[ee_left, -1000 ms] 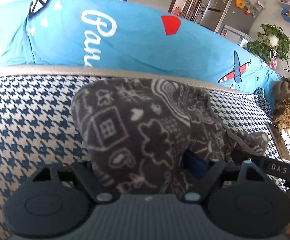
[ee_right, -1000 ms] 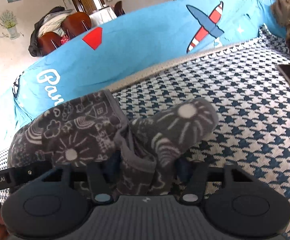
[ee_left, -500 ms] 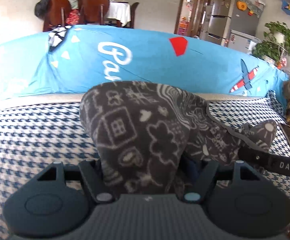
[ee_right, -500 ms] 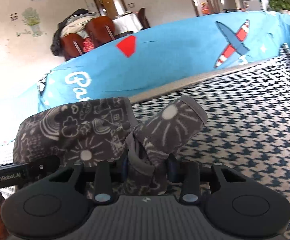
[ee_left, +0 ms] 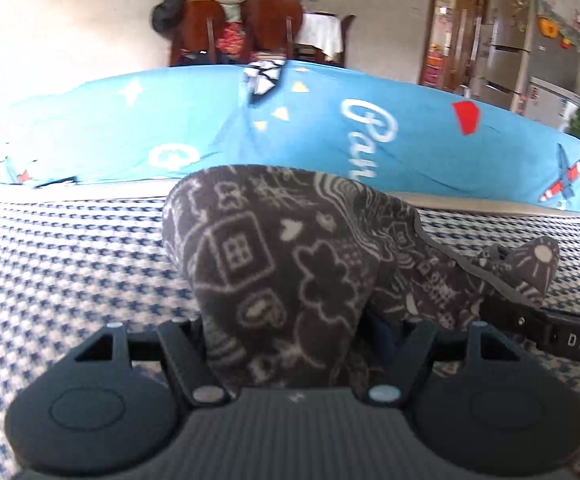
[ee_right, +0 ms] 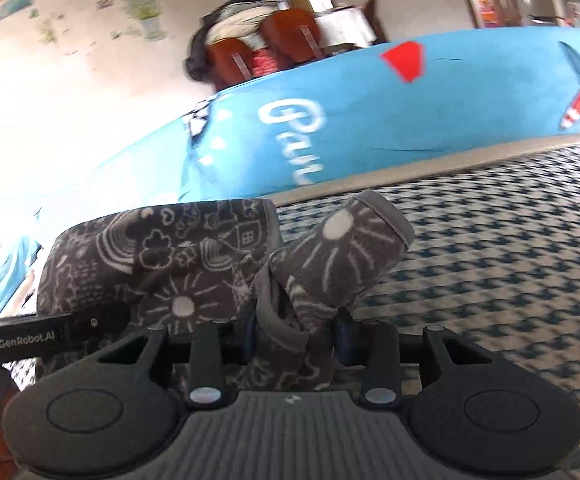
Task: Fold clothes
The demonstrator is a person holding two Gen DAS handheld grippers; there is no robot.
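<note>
A dark grey fleece garment (ee_left: 290, 264) with white doodle print hangs bunched between both grippers above the houndstooth sofa seat (ee_left: 58, 264). My left gripper (ee_left: 290, 344) is shut on one end of it; the cloth hides the fingertips. My right gripper (ee_right: 293, 340) is shut on the other end (ee_right: 290, 312), with a sleeve or cuff (ee_right: 349, 248) sticking up past the jaws. The right gripper's body shows at the right edge of the left wrist view (ee_left: 561, 340), and the left gripper's body at the left edge of the right wrist view (ee_right: 42, 336).
A bright blue printed cover (ee_left: 329, 132) drapes the sofa back behind the seat; it also shows in the right wrist view (ee_right: 369, 120). Wooden chairs (ee_left: 242, 28) piled with clothes, a doorway and a fridge (ee_left: 529, 68) stand beyond.
Both grippers have risen and tilted up with the garment, so more of the room behind the sofa shows. The garment stays gripped at both ends.
</note>
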